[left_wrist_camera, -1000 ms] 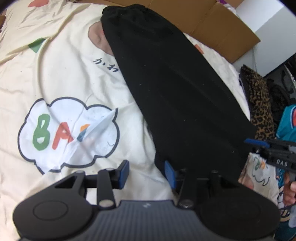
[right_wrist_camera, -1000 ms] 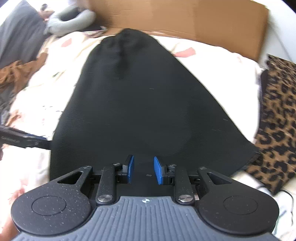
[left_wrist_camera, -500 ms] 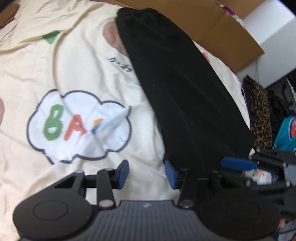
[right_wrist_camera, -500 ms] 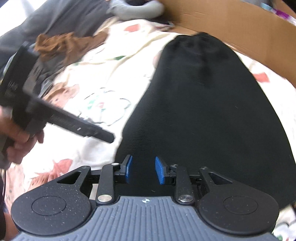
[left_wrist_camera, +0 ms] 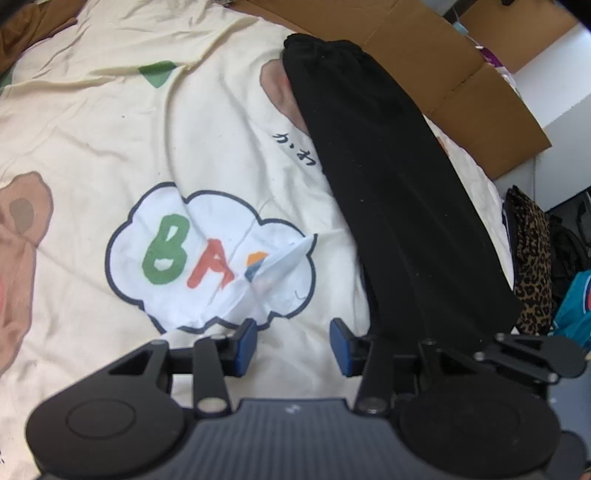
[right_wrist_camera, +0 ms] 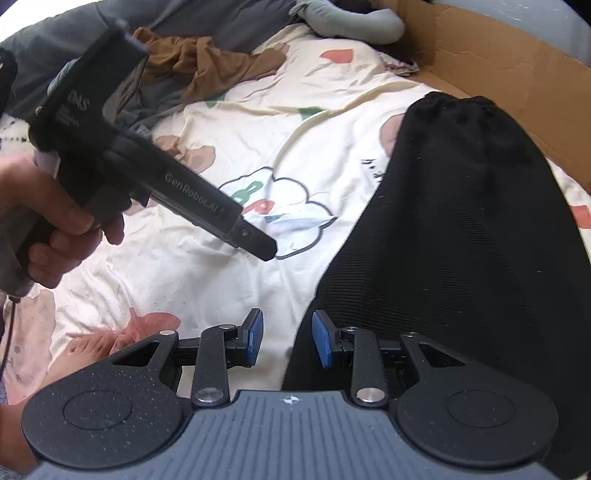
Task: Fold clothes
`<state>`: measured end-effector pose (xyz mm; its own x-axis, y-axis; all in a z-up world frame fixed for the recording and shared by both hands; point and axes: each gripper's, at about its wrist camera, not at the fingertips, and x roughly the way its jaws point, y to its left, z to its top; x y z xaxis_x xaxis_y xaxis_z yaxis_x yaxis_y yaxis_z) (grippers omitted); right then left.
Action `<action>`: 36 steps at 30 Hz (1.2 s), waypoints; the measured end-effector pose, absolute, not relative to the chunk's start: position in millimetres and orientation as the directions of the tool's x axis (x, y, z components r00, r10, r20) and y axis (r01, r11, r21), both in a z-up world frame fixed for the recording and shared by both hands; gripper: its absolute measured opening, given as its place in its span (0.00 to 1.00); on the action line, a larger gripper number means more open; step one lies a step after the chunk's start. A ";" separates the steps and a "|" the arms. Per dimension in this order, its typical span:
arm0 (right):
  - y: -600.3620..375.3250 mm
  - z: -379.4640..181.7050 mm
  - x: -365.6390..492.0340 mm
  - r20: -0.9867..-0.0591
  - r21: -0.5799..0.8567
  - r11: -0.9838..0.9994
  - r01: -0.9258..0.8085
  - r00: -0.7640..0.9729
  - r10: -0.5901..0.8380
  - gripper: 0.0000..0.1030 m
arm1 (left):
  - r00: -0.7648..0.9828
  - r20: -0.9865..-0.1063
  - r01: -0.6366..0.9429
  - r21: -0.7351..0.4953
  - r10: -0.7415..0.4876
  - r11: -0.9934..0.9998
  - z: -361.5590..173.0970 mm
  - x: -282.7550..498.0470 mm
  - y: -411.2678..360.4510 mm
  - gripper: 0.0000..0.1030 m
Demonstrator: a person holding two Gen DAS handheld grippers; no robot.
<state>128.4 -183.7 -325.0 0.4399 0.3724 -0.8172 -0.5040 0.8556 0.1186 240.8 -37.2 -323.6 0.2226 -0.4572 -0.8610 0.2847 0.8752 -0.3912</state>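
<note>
A long black garment [left_wrist_camera: 399, 206] lies folded lengthwise on the cream printed bedsheet [left_wrist_camera: 110, 122], its gathered waistband at the far end by the cardboard. My left gripper [left_wrist_camera: 293, 345] hangs open over the sheet, just left of the garment's near edge, holding nothing. In the right wrist view the same black garment [right_wrist_camera: 469, 240] fills the right side. My right gripper [right_wrist_camera: 287, 338] is open at the garment's near left edge, with nothing between its pads. The left gripper's body [right_wrist_camera: 155, 177], held by a hand [right_wrist_camera: 48, 229], hovers over the sheet to the left.
Brown cardboard [left_wrist_camera: 424, 55] stands along the bed's far side. A leopard-print cloth [left_wrist_camera: 532, 258] and teal fabric [left_wrist_camera: 576, 314] lie off the right edge. Brown clothes [right_wrist_camera: 207, 70] and grey clothes [right_wrist_camera: 351, 22] are piled at the far left. A cloud print with letters [left_wrist_camera: 207, 254] marks the sheet.
My right gripper has swung left from over the garment's middle to its left edge. My left gripper has shifted left off the garment onto the sheet. Both stayed open.
</note>
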 end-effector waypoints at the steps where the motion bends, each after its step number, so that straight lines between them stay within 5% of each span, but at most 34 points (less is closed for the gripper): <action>1: -181.9 -329.5 129.6 -0.824 0.100 0.859 -0.503 0.441 0.354 0.35 | 0.221 -0.861 0.284 -0.392 -0.457 0.875 -324.1 240.8 -37.3 0.44; 15: -174.2 -362.8 132.3 -0.865 -0.036 0.849 -0.528 0.441 0.238 0.34 | 0.207 -0.873 0.304 -0.372 -0.442 0.877 -326.1 237.5 -41.7 0.46; 17: -177.2 -360.8 133.6 -0.865 -0.025 0.851 -0.524 0.438 0.244 0.12 | 0.205 -0.873 0.313 -0.369 -0.442 0.875 -326.4 236.6 -43.6 0.47; 19: -183.7 -356.4 135.4 -0.866 -0.006 0.862 -0.507 0.434 0.249 0.02 | 0.199 -0.871 0.334 -0.371 -0.450 0.866 -325.4 235.0 -47.5 0.49; 36: -259.5 -298.9 145.7 -0.791 0.287 0.926 -0.247 0.484 0.374 0.00 | 0.141 -0.815 0.507 -0.428 -0.563 0.748 -311.2 221.2 -97.1 0.68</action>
